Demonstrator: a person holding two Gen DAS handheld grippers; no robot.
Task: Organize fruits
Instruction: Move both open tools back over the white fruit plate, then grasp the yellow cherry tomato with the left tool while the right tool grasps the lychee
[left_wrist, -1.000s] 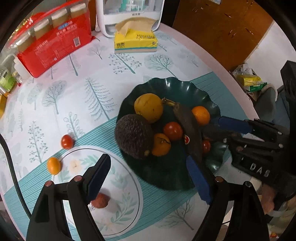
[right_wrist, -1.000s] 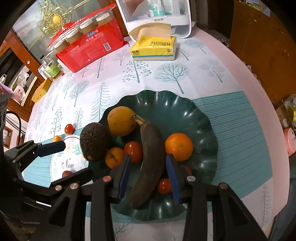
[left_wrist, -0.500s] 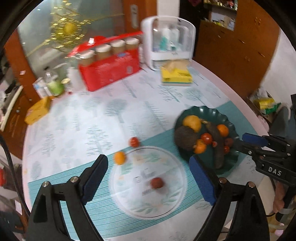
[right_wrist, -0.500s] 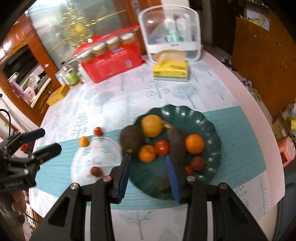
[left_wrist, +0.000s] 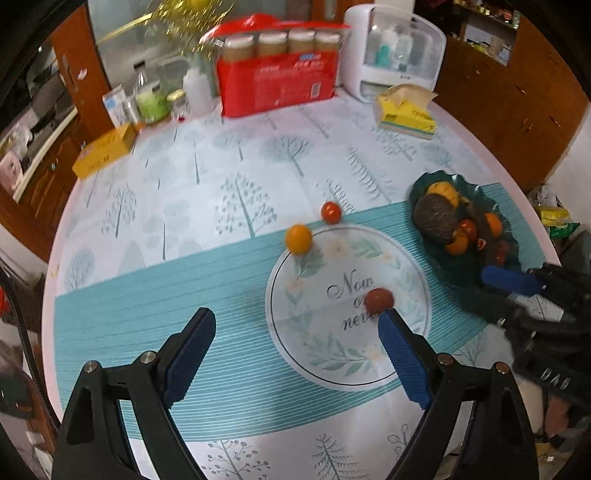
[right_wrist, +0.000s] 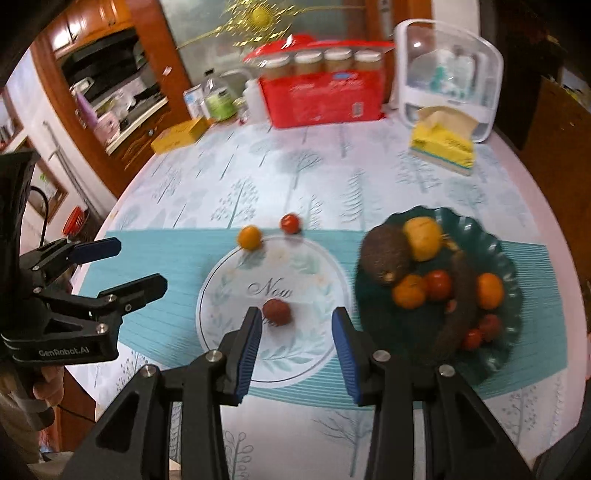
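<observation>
A dark green scalloped plate (right_wrist: 498, 358) holds an avocado (right_wrist: 384, 254), a yellow fruit (right_wrist: 423, 236), a dark banana (right_wrist: 461, 295), oranges and tomatoes. On the tablecloth lie a red tomato (right_wrist: 290, 223), a small orange fruit (right_wrist: 250, 238) and a dark red fruit (right_wrist: 277, 312), the last inside the printed circle. My right gripper (right_wrist: 297, 339) is partly open and empty, with the dark red fruit just past its left finger. My left gripper (left_wrist: 297, 347) is wide open and empty, with the dark red fruit (left_wrist: 378, 300) by its right fingertip. The plate (left_wrist: 480, 192) lies far right.
At the table's back stand a red pack of jars (left_wrist: 277, 81), a white dispenser (left_wrist: 399, 59), a yellow tissue pack (left_wrist: 404, 114), a yellow box (left_wrist: 105, 149) and bottles. The right gripper (left_wrist: 495, 291) shows at the right edge of the left wrist view, and the left gripper (right_wrist: 133, 266) at the left of the right wrist view.
Both grippers have pulled back from the green plate and shifted left, over the printed circle. The left jaws have spread wider. The banana no longer lies between the right fingers.
</observation>
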